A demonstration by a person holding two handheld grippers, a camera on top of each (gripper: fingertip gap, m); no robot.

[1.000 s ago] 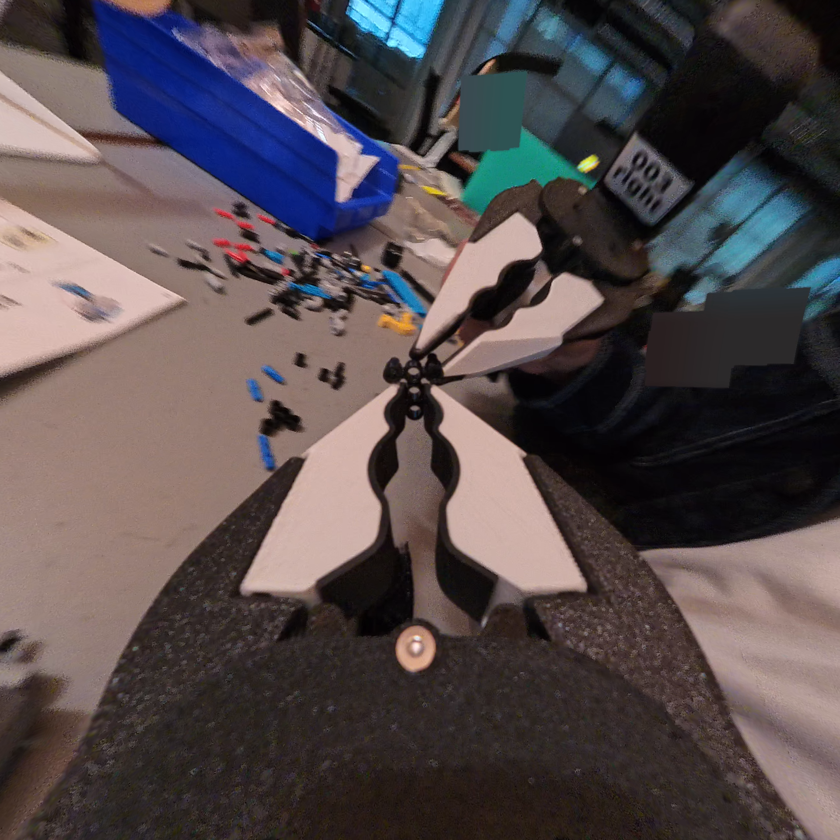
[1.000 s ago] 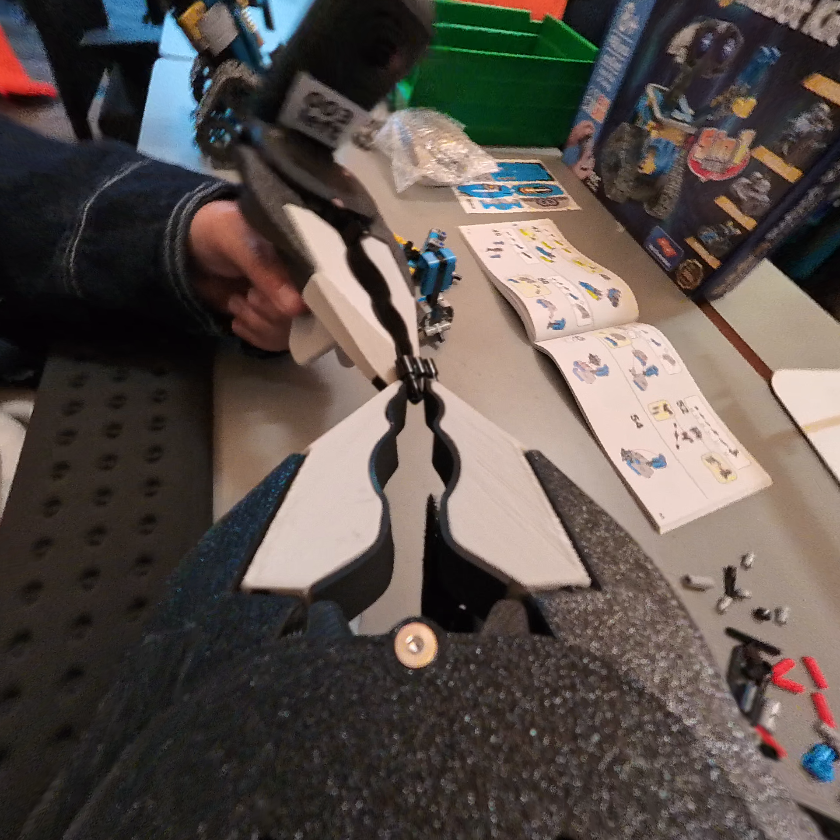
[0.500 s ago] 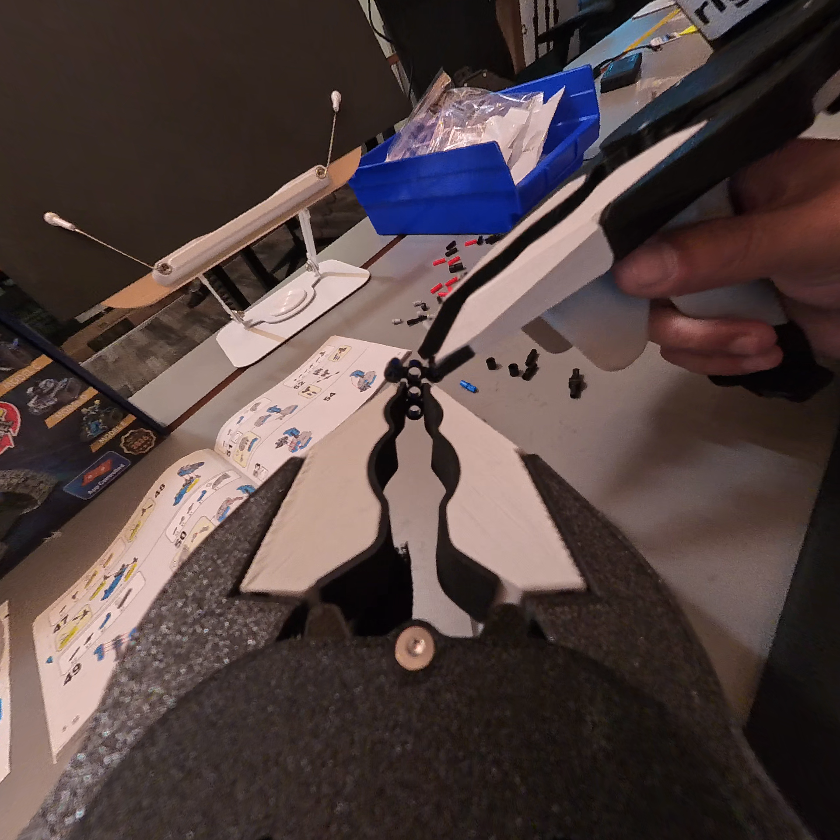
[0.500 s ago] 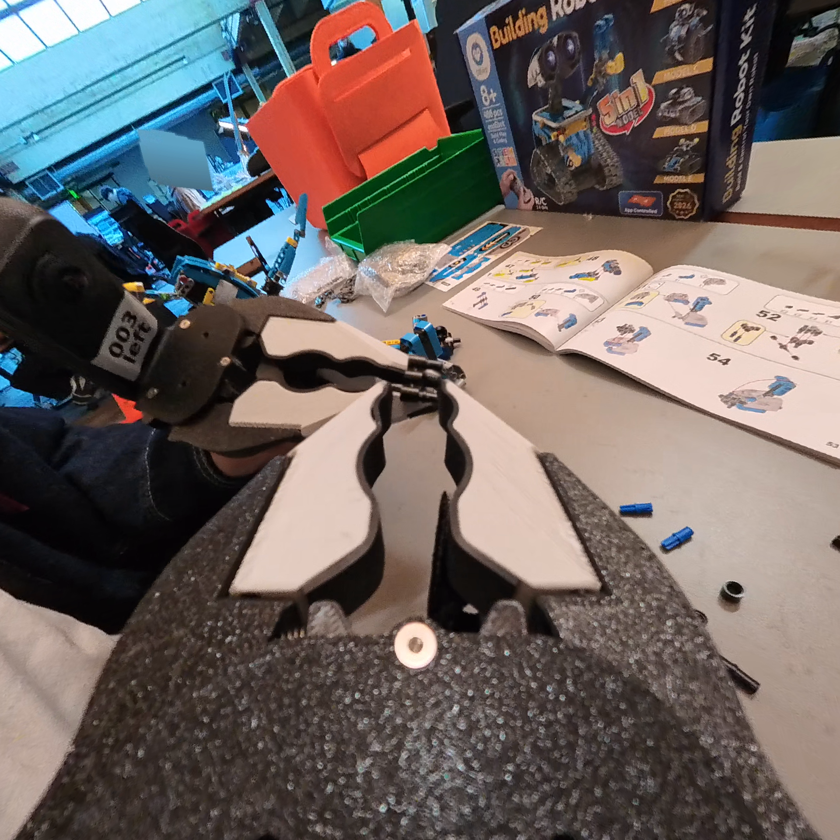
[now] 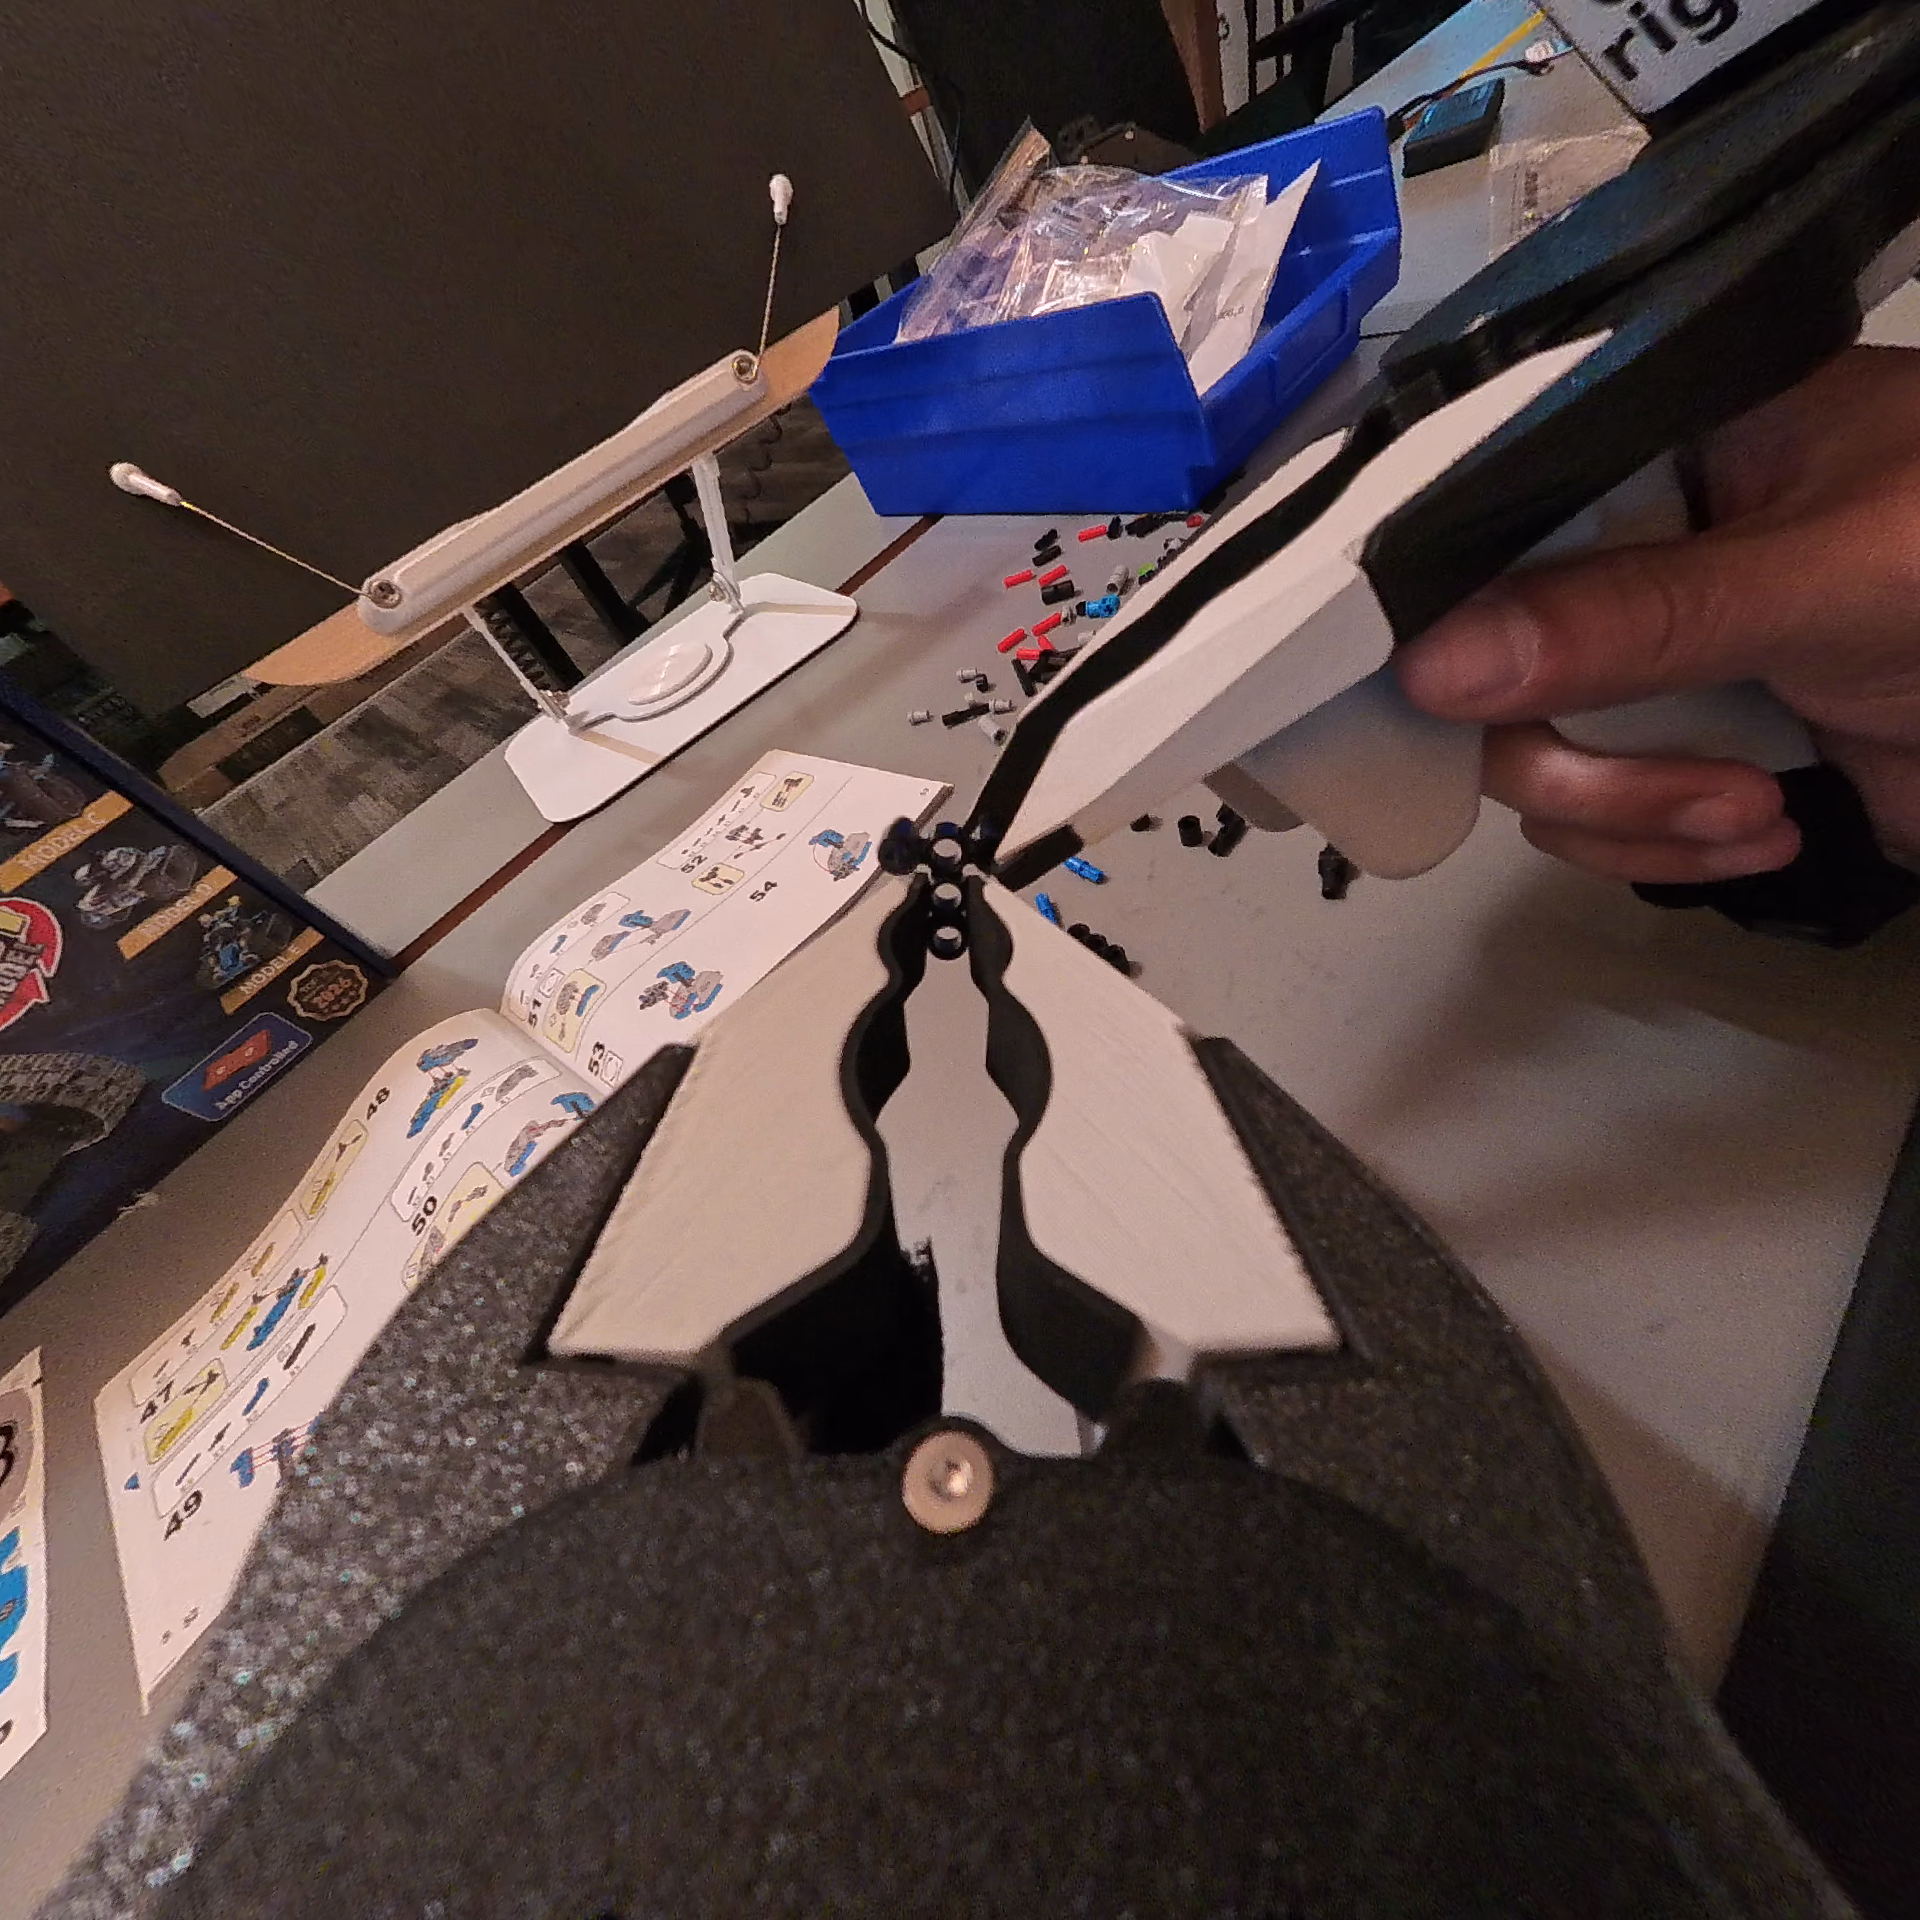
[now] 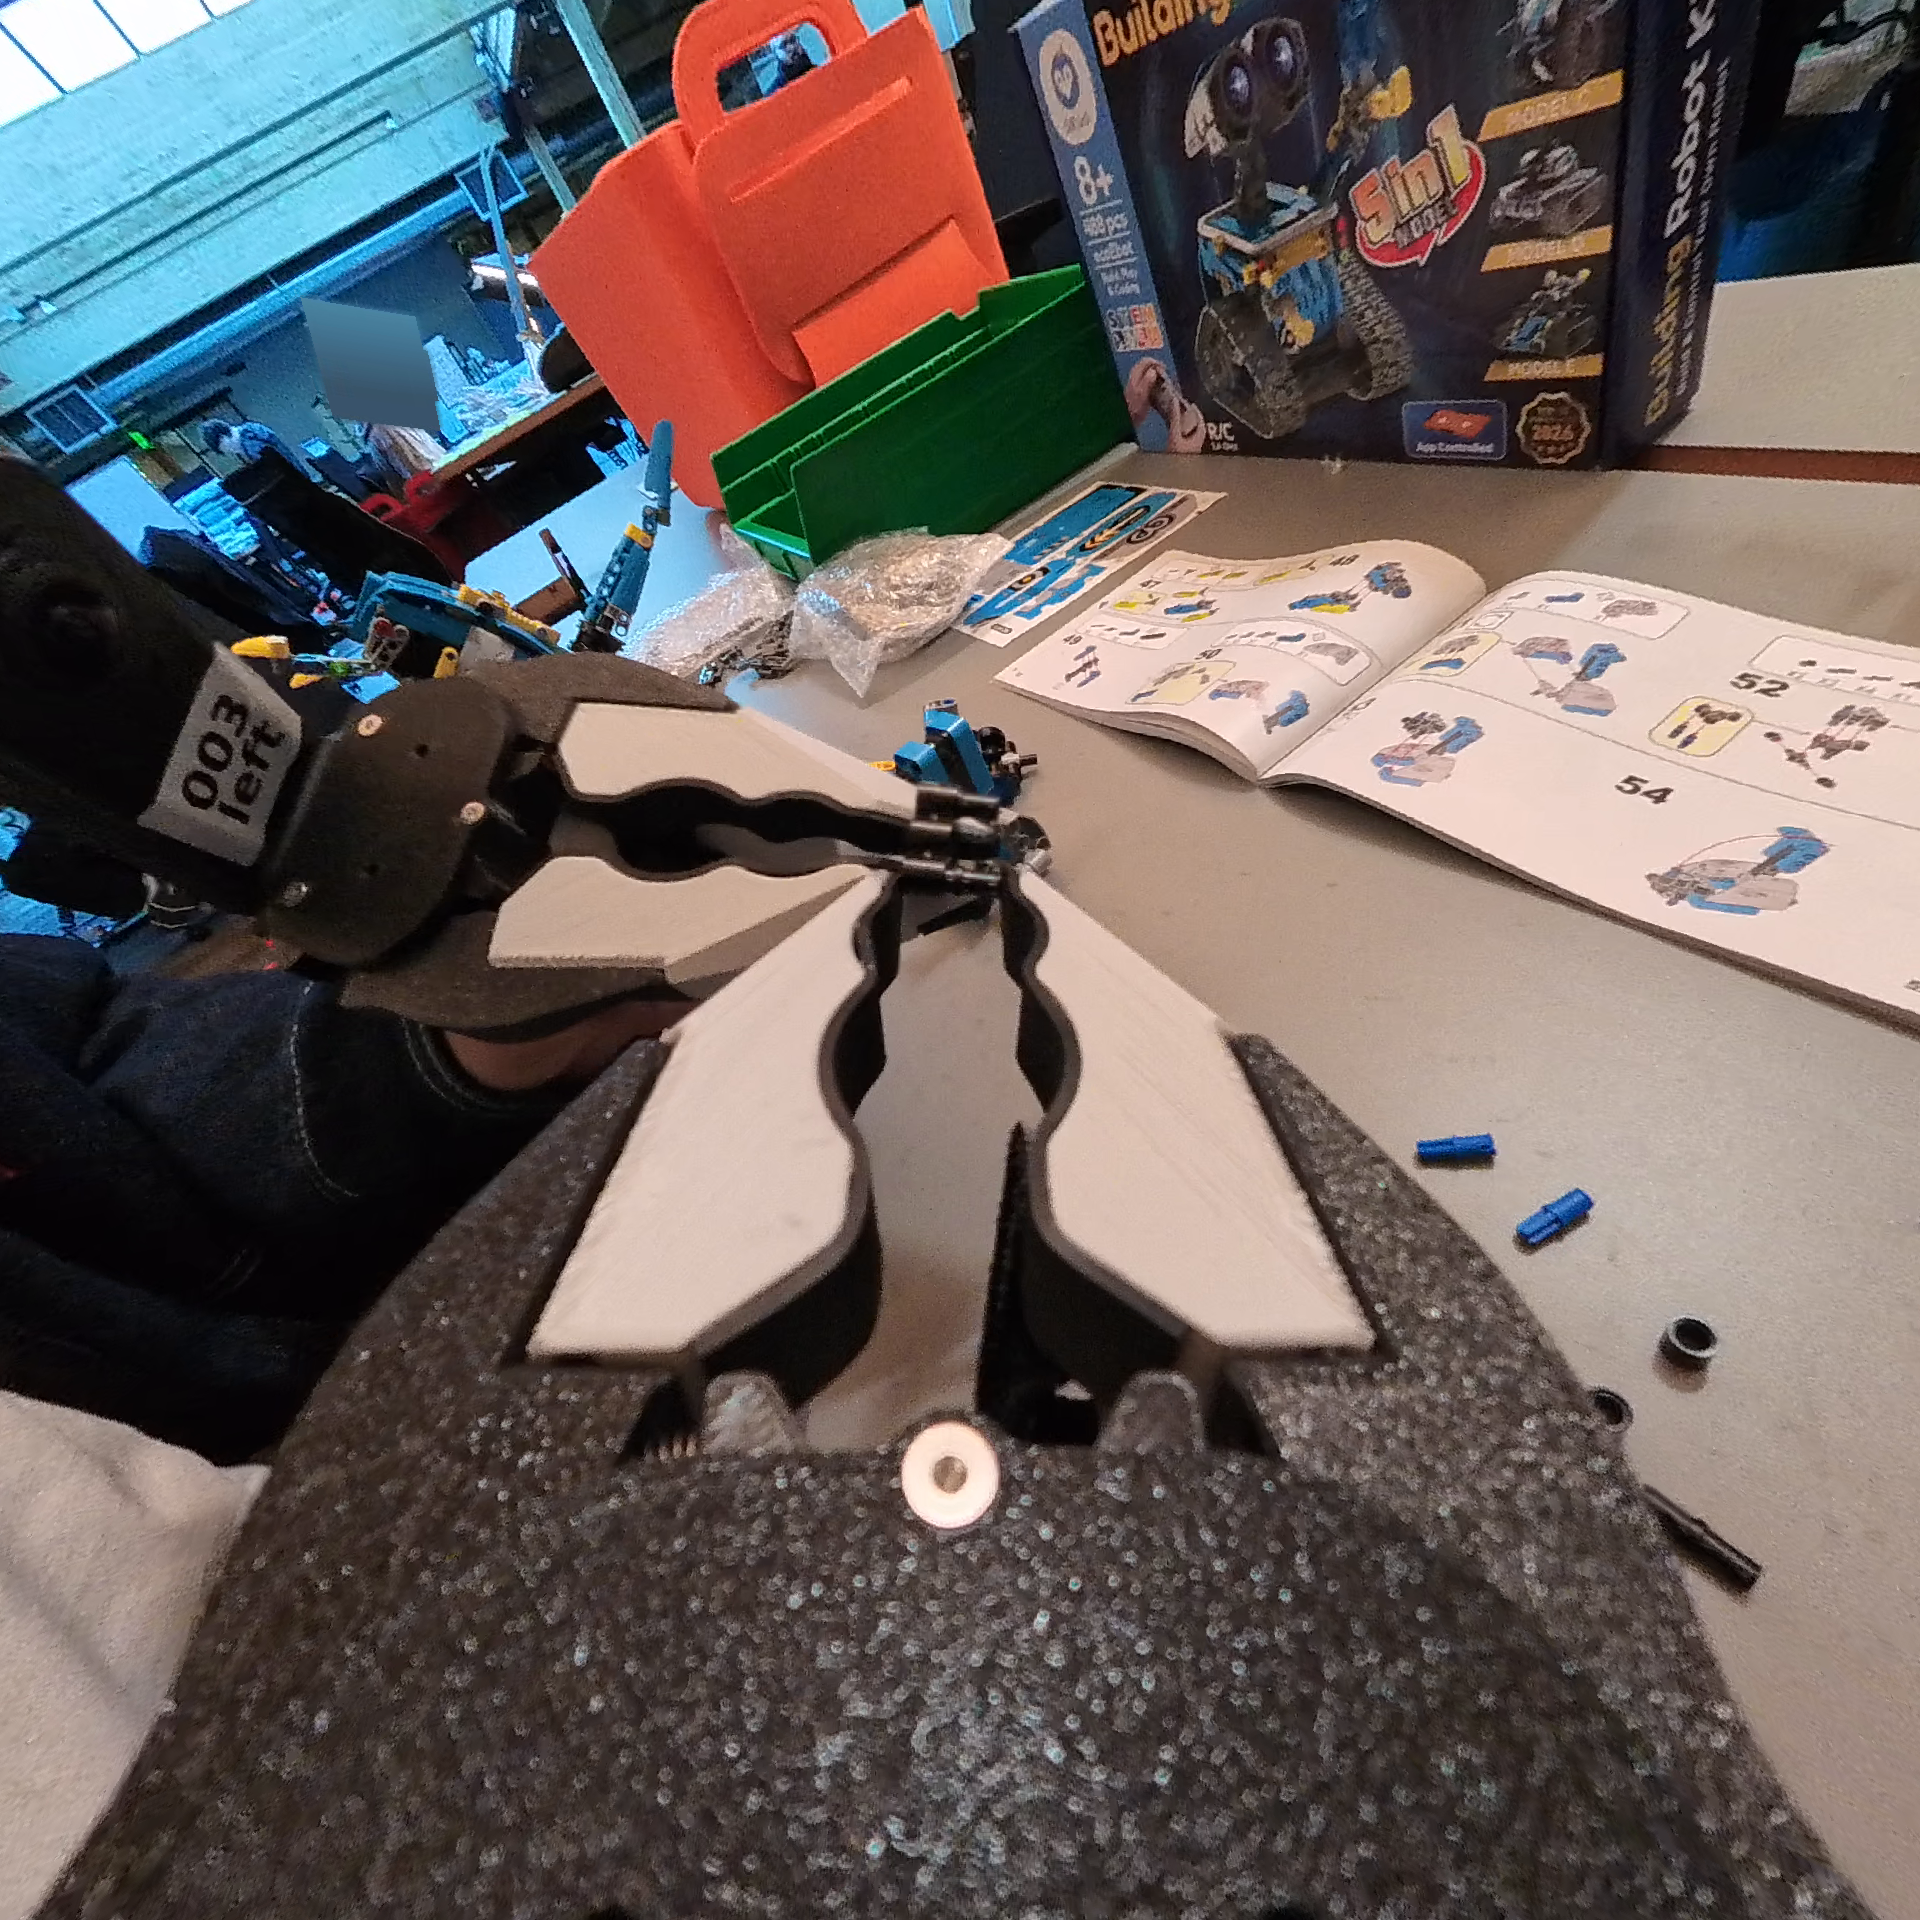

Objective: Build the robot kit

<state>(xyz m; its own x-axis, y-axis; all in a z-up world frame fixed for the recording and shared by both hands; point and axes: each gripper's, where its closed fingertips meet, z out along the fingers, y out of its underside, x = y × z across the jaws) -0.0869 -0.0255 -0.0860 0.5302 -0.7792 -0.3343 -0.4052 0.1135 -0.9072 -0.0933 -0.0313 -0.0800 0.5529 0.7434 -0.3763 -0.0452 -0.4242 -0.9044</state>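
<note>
Right above the grey table (image 5: 1558,1091), both grippers meet tip to tip over one small black building piece (image 5: 943,883). Left gripper (image 5: 943,914) has its fingers pinched tight on the piece, a short black beam with round holes, held up in the air past the fingertips. Right gripper (image 5: 987,831) comes in from the upper right, a hand (image 5: 1714,665) wrapped around its handle, and its tips touch the top end of that same piece. In the right wrist view, the right gripper (image 6: 948,883) shows its fingers drawn in narrow around the dark cluster, though whether they truly clamp it I cannot tell. Over there the left gripper (image 6: 935,826) lies sideways, its fingers closed on the piece (image 6: 951,831), which carries black pins.

Beneath the grippers, an open instruction booklet (image 5: 644,997) lies flat on the table. Beyond it, loose red, black and blue parts (image 5: 1070,613) are scattered in front of a blue bin (image 5: 1039,416) stuffed with plastic bags. A white stand (image 5: 665,675) sits left of the bin.

From the right side, a small blue model (image 6: 951,753) rests on the table just behind the tips. Two blue pins (image 6: 1507,1184) lie near the right gripper's body. Further back stand a green bin (image 6: 914,447), an orange case (image 6: 790,239) and a toy kit box (image 6: 1351,229).
</note>
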